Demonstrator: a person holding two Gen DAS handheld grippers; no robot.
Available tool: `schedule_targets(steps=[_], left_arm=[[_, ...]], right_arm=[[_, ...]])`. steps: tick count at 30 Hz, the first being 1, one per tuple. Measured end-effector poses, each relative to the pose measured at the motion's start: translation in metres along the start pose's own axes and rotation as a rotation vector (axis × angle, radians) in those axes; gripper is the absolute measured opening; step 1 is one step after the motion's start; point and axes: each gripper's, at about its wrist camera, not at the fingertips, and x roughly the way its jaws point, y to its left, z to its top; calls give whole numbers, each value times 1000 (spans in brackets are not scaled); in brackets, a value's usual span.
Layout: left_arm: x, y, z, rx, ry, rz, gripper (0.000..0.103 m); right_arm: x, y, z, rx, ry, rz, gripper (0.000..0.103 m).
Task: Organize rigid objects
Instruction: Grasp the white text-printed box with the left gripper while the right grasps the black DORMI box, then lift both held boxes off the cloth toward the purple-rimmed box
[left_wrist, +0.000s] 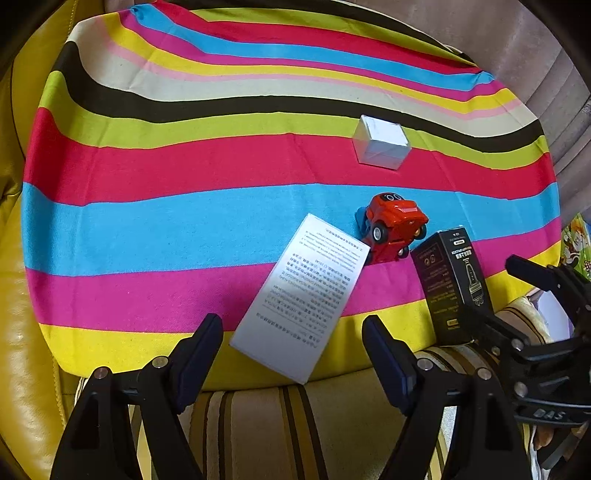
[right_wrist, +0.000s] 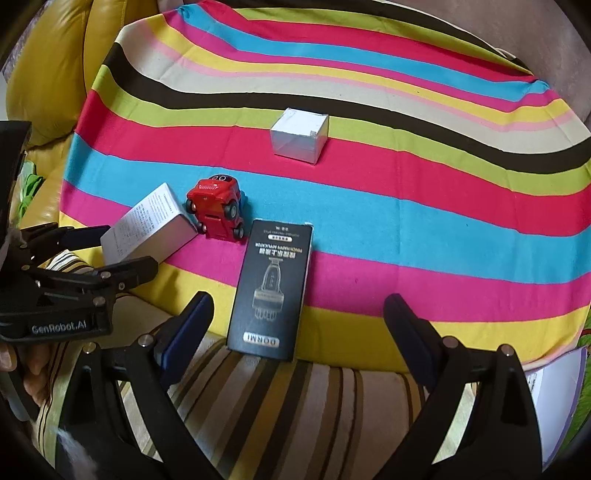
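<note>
A white box with printed text (left_wrist: 303, 295) lies slanted on the striped cloth, its near end between the spread fingers of my left gripper (left_wrist: 291, 328), which is open with a gap on each side. A red toy car (left_wrist: 393, 227) lies on its side against the box's far corner. Further back stands a small white cube box (left_wrist: 380, 142). In the right wrist view a black carton (right_wrist: 271, 288) lies lengthwise between the fingers of my right gripper (right_wrist: 299, 302), open, pads clear of it. The car (right_wrist: 218, 210) and white box (right_wrist: 147, 229) are to its left.
A striped cloth (left_wrist: 147, 221) covers a cushion on a yellow leather sofa (left_wrist: 22, 332). Near me is a beige and brown striped cushion (right_wrist: 295, 406). A white booklet (right_wrist: 557, 387) lies at the lower right. A hand (right_wrist: 33, 376) holds the left gripper.
</note>
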Motion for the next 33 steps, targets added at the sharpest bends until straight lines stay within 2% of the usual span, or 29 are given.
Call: schedule_targets(steps=[6, 8, 11, 15, 21, 26, 33], left_arm=[[4, -1, 1, 7, 11, -7, 65], [7, 0, 2, 8, 14, -14, 55], [7, -1, 0, 12, 14, -25, 48], [5, 1, -1, 1, 6, -40, 47], [3, 3, -4, -8, -3, -44, 47], [3, 3, -3, -10, -11, -48, 46], [-6, 8, -7, -62, -49, -49, 45]], right_arm=[[16, 0, 4, 0, 37, -10, 77], [19, -2, 4, 7, 44, -6, 76], [22, -2, 4, 9, 51, -5, 69], [27, -1, 3, 6, 67, 7, 54], [28, -2, 1, 11, 68, 27, 44], [27, -1, -1, 8, 60, 34, 43], [21, 1, -4, 2, 27, 34, 43]])
